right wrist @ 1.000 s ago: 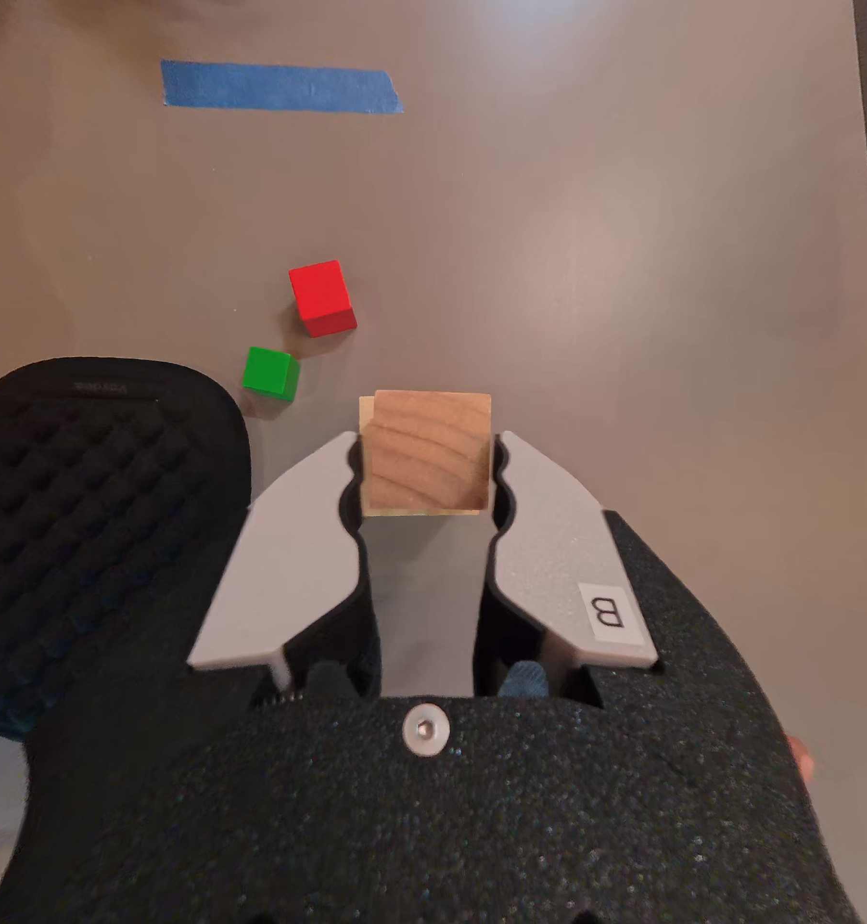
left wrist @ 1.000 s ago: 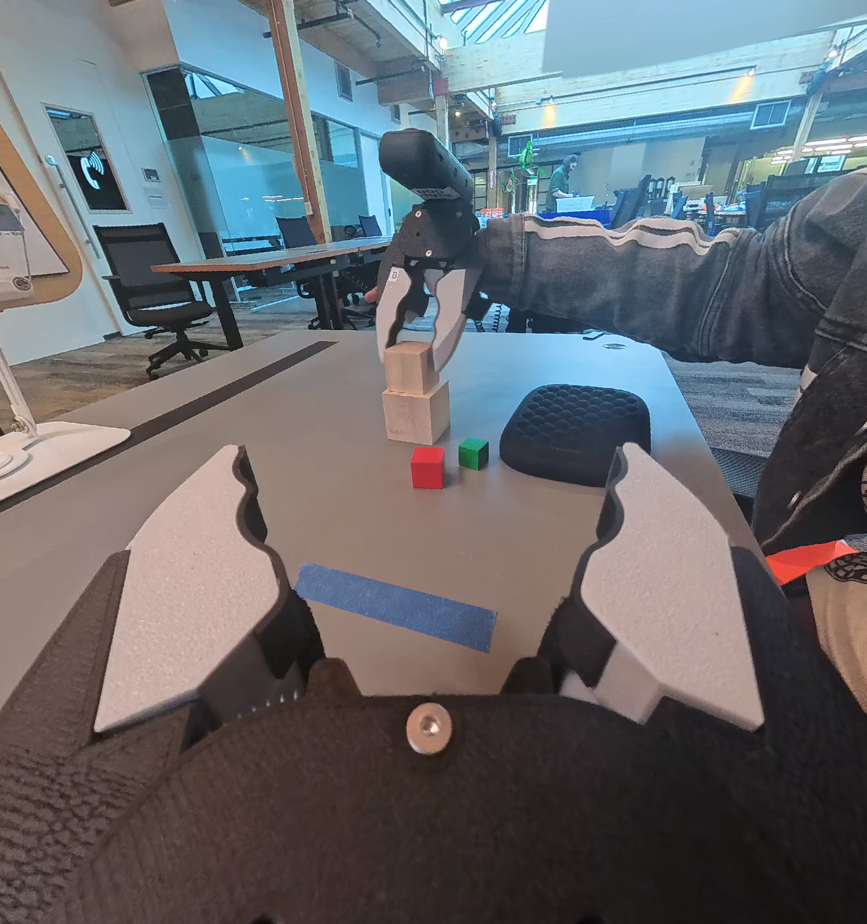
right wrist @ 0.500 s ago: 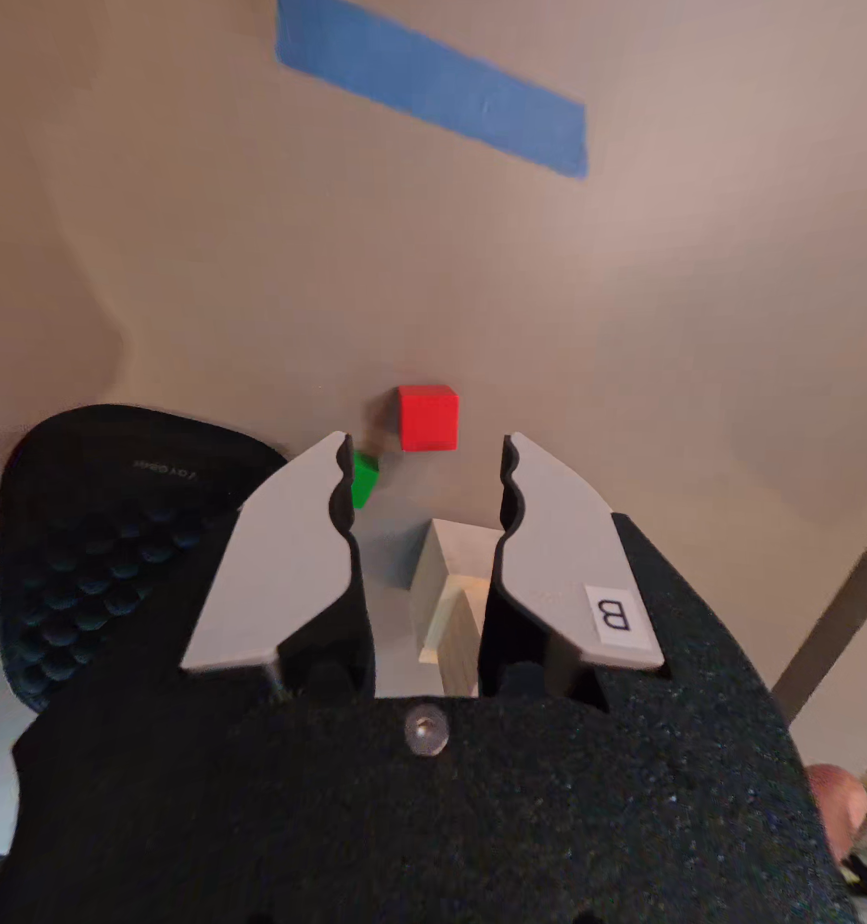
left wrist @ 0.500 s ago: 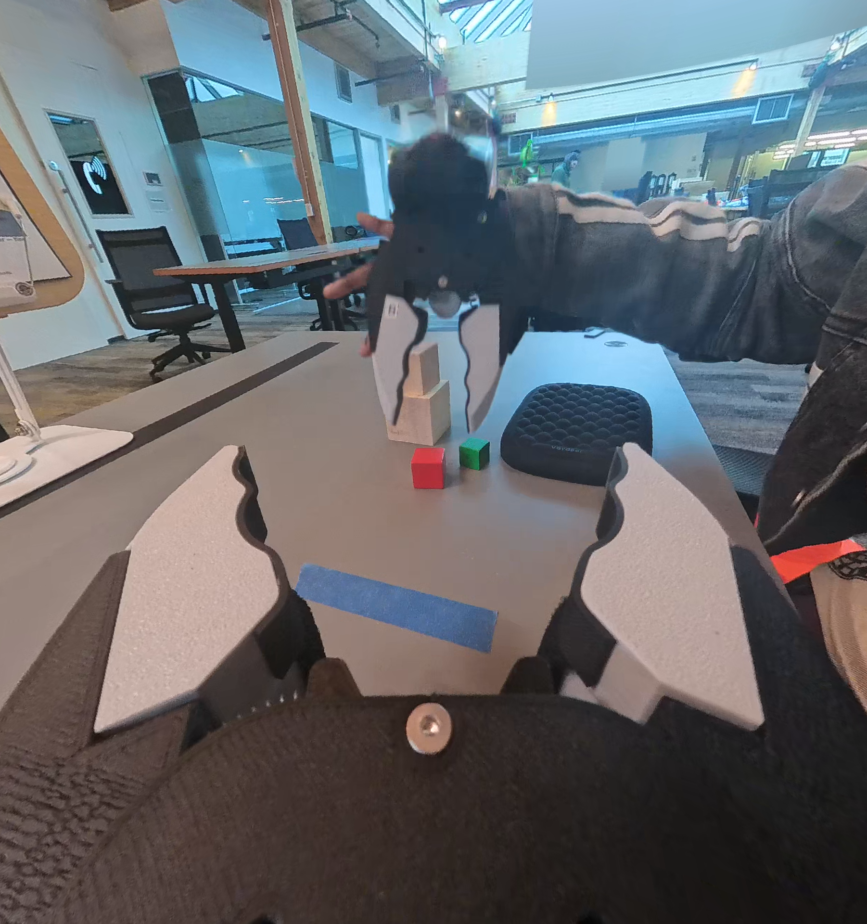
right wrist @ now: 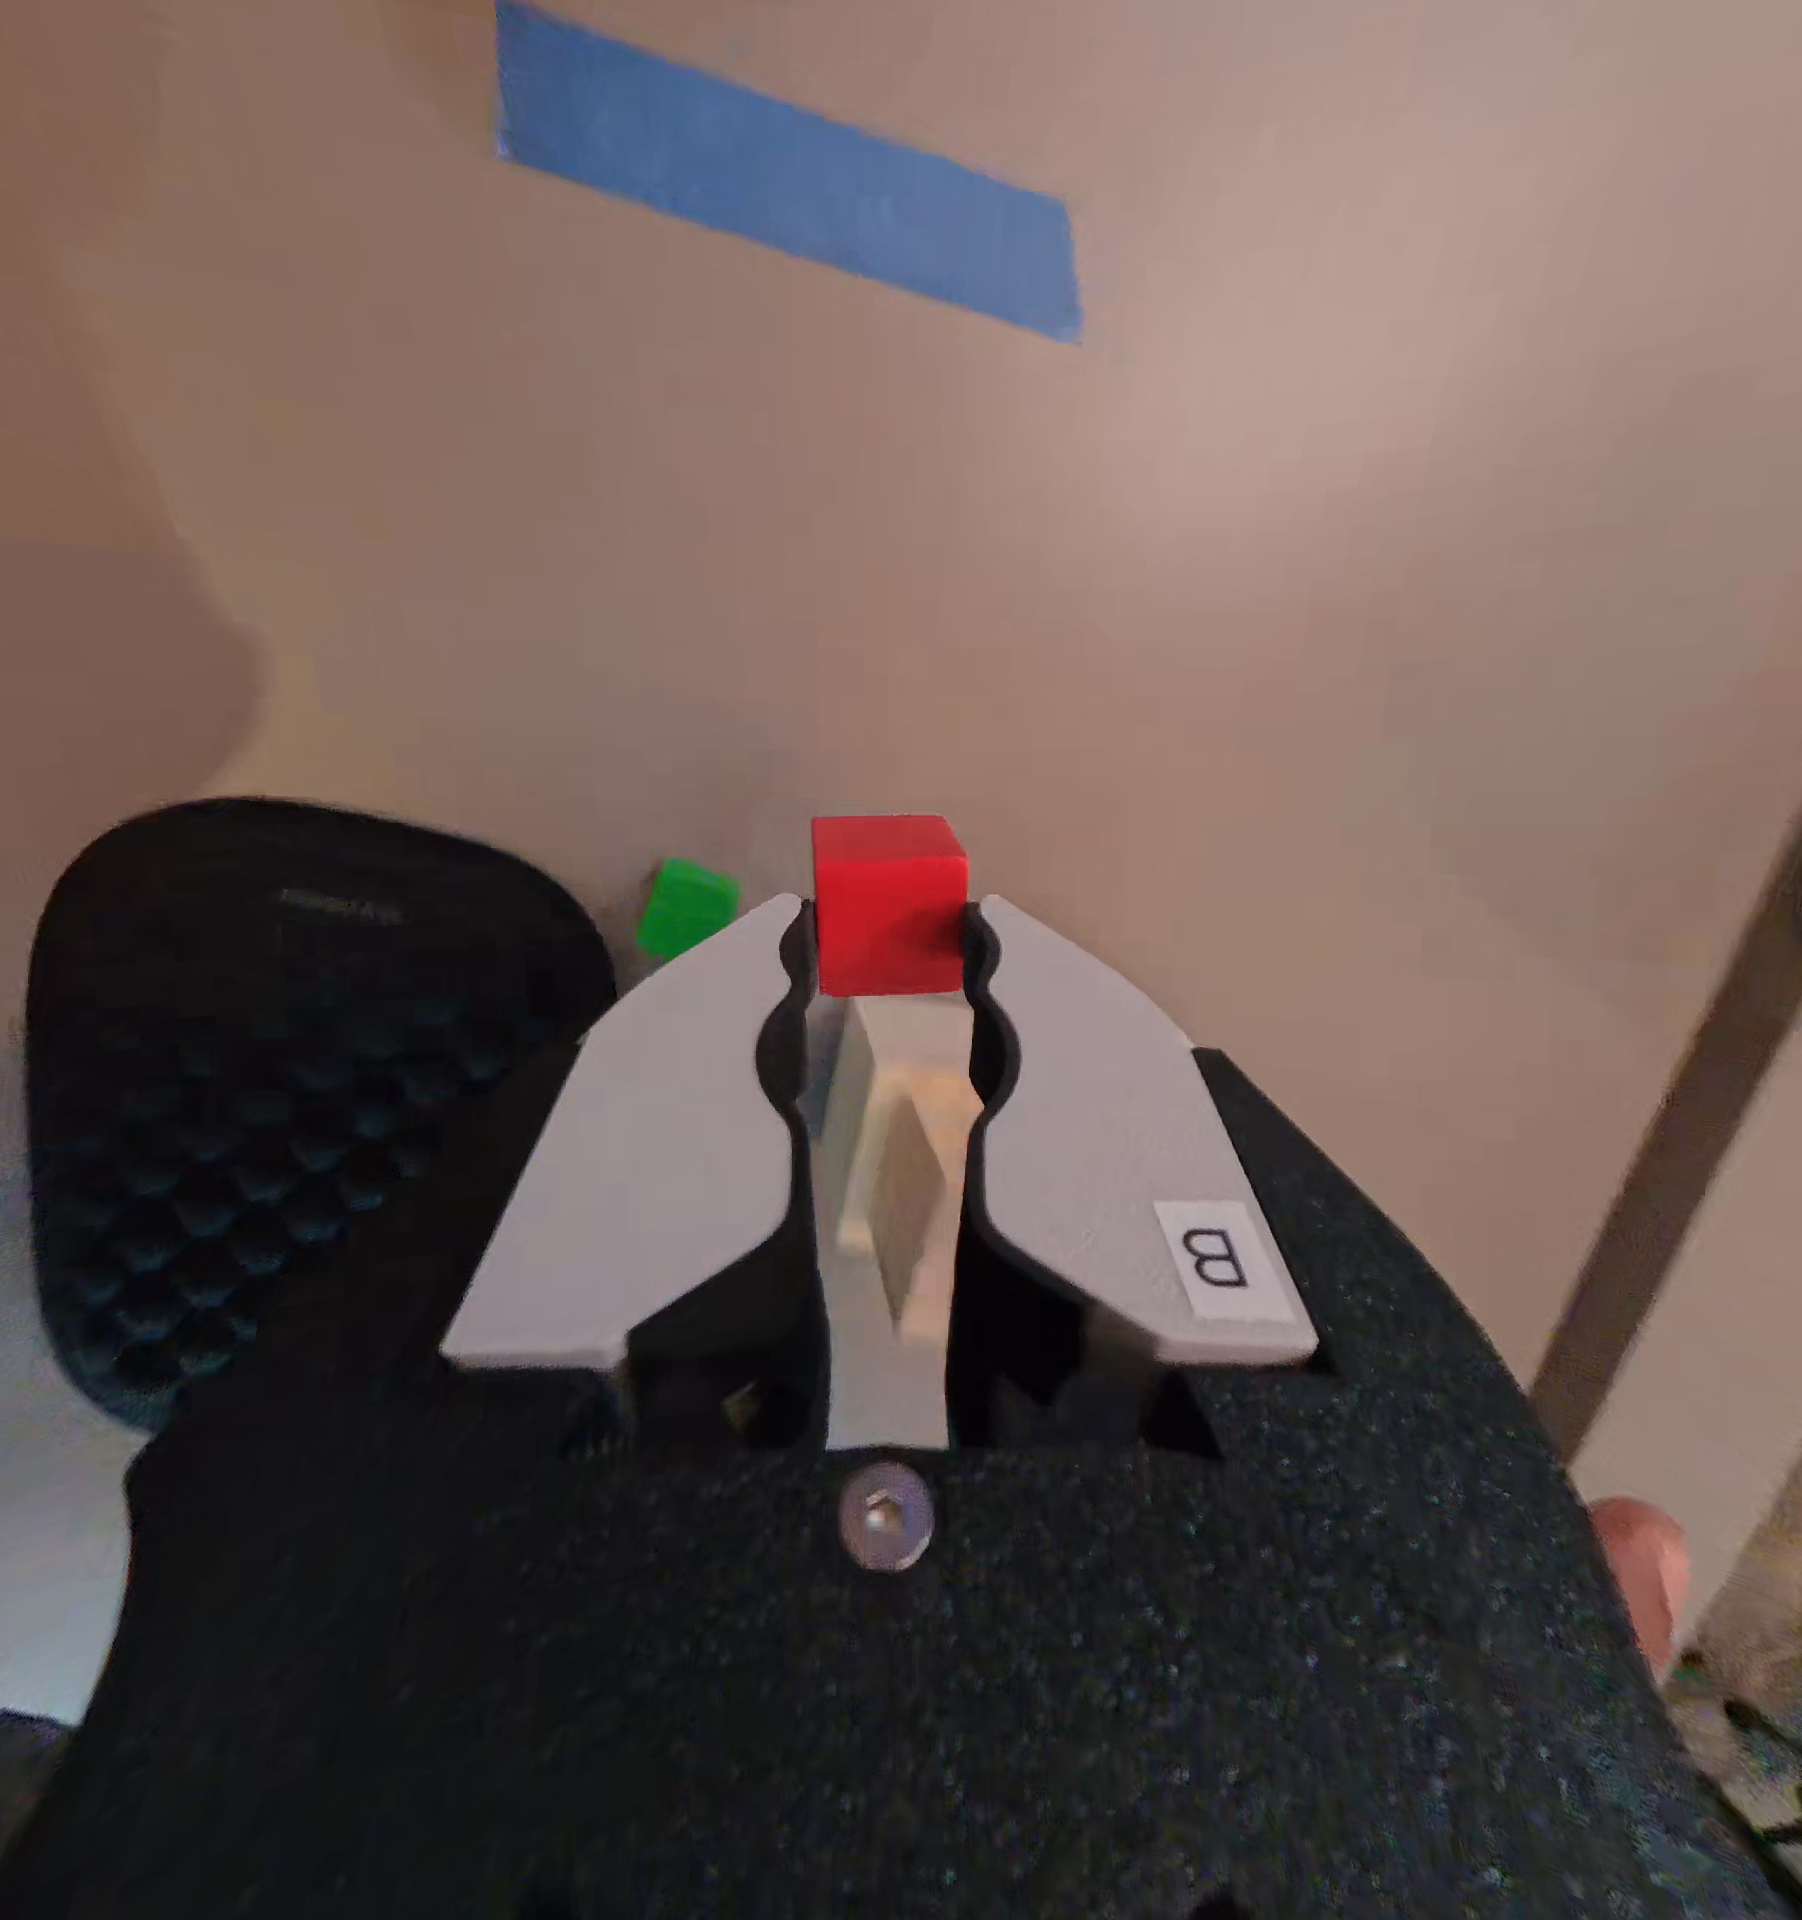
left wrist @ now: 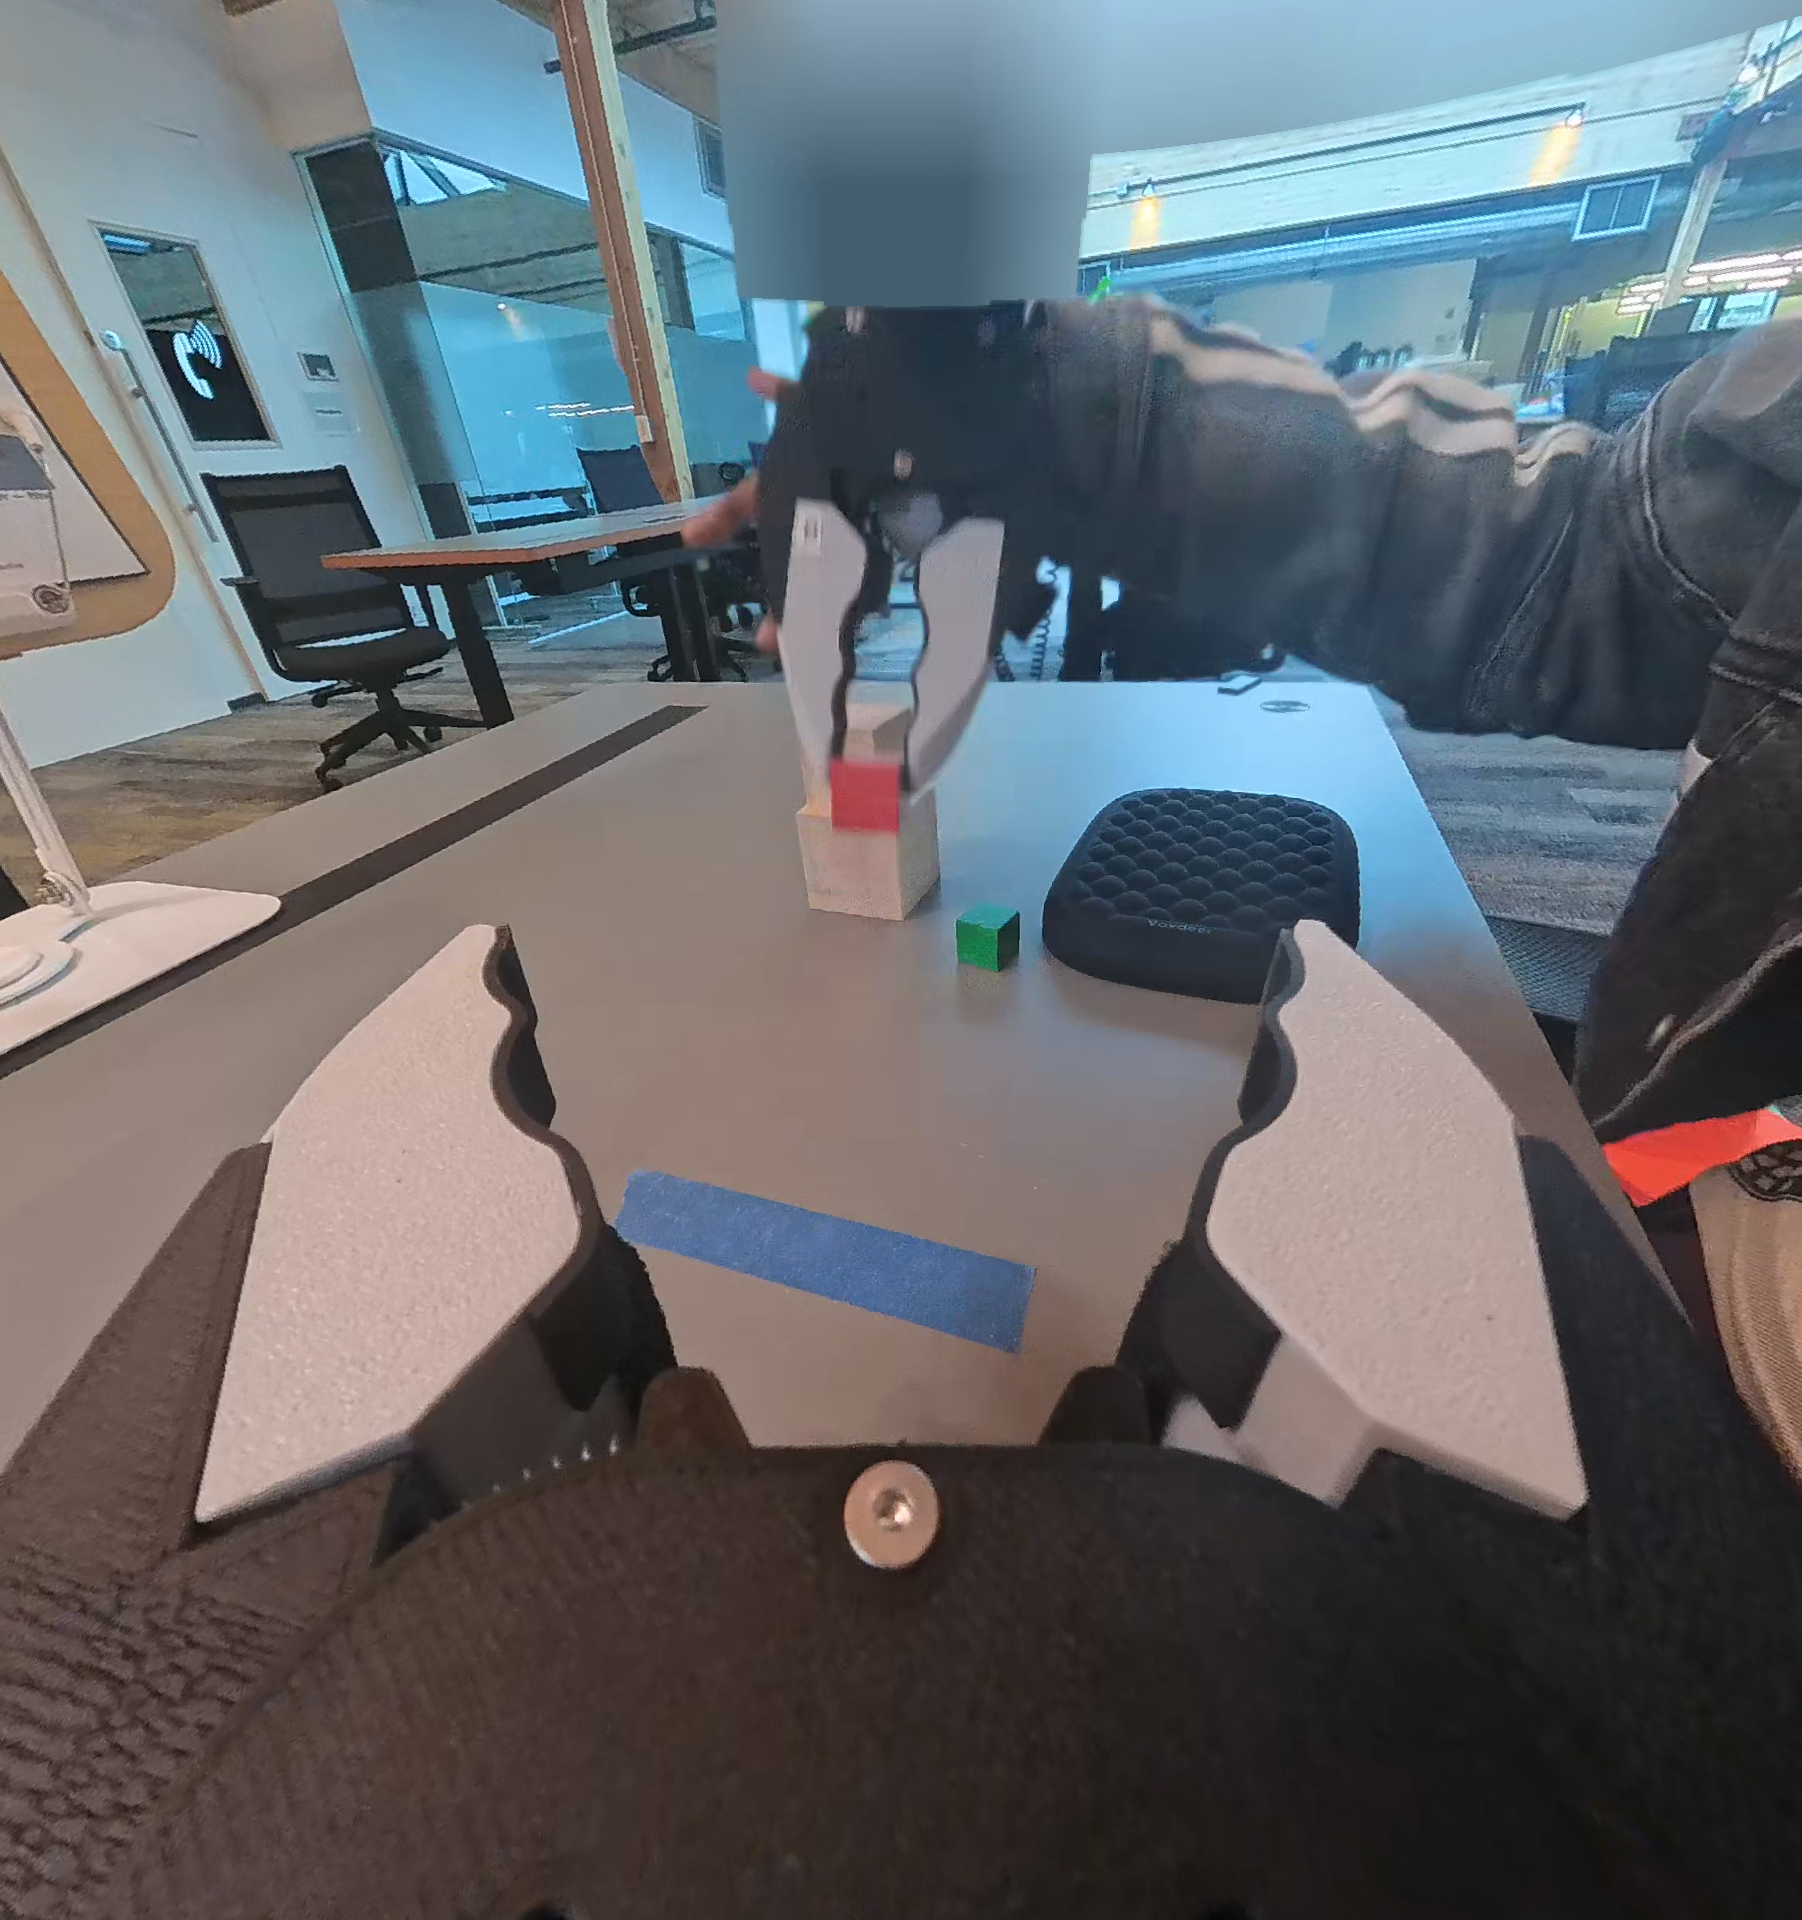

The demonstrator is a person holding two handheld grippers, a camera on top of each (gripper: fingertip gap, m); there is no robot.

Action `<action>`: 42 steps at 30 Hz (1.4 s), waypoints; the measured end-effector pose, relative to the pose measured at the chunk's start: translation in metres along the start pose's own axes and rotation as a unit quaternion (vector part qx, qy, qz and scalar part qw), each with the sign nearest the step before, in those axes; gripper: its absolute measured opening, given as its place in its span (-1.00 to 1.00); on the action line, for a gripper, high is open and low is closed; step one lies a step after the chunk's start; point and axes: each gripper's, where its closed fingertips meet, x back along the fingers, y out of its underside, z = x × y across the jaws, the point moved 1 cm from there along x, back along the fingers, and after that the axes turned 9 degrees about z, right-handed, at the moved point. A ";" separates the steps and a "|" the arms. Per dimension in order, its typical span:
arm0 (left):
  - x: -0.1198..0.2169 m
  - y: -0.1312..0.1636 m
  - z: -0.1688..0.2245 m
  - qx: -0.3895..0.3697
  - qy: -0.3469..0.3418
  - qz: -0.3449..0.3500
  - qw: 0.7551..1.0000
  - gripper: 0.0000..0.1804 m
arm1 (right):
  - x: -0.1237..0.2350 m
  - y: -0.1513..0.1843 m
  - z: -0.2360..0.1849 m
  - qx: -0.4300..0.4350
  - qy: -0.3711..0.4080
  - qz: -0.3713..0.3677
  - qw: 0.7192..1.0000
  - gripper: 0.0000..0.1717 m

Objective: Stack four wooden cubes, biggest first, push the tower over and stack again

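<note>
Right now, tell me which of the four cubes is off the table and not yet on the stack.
The red cube, pinched between the right tongs. The green cube sits on the table, and the two plain wooden cubes are already stacked.

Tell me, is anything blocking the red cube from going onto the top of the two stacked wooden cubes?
Nothing visible. The right gripper pinches the red cube in front of the stack; the upper wooden cube has a bare top.

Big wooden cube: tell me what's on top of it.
A smaller wooden cube sits on the big wooden cube. The held red cube covers part of it.
</note>
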 end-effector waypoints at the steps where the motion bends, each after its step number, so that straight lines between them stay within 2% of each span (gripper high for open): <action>1: 0.000 0.000 0.000 0.000 0.000 0.000 1.000 0.44 | 0.015 0.004 0.006 -0.007 0.015 -0.003 1.000 -0.69; 4: 0.000 0.001 0.001 -0.004 0.003 -0.002 1.000 0.44 | 0.055 0.031 0.021 -0.041 0.050 -0.039 0.997 -0.69; 7: -0.001 0.001 0.002 -0.005 0.004 -0.004 1.000 0.44 | 0.072 0.054 0.025 -0.077 0.046 -0.062 0.994 -0.69; 12: -0.001 0.002 0.002 -0.005 0.005 -0.004 1.000 0.44 | 0.061 0.068 0.023 -0.093 0.015 -0.078 0.992 -0.69; 24: -0.002 0.002 0.003 -0.008 0.008 -0.006 1.000 0.44 | 0.045 0.064 0.028 -0.097 0.000 -0.091 0.991 -0.68; 27: -0.002 0.003 0.003 -0.009 0.009 -0.006 1.000 0.44 | 0.044 0.066 0.029 -0.101 0.001 -0.096 0.990 -0.56; 32: -0.002 0.003 0.003 -0.009 0.009 -0.008 1.000 0.44 | 0.052 0.054 0.029 -0.107 0.033 -0.060 0.992 -0.47; 36: -0.002 0.003 0.003 -0.008 0.009 -0.006 1.000 0.44 | 0.059 0.017 0.008 -0.073 0.073 0.003 0.995 -0.44; 39: -0.002 0.004 0.004 -0.010 0.010 -0.009 1.000 0.44 | 0.041 -0.004 -0.026 -0.074 0.069 0.036 0.994 -0.49; 42: -0.002 0.005 0.005 -0.013 0.012 -0.013 1.000 0.44 | 0.010 -0.007 -0.050 -0.118 0.060 0.059 0.989 -0.48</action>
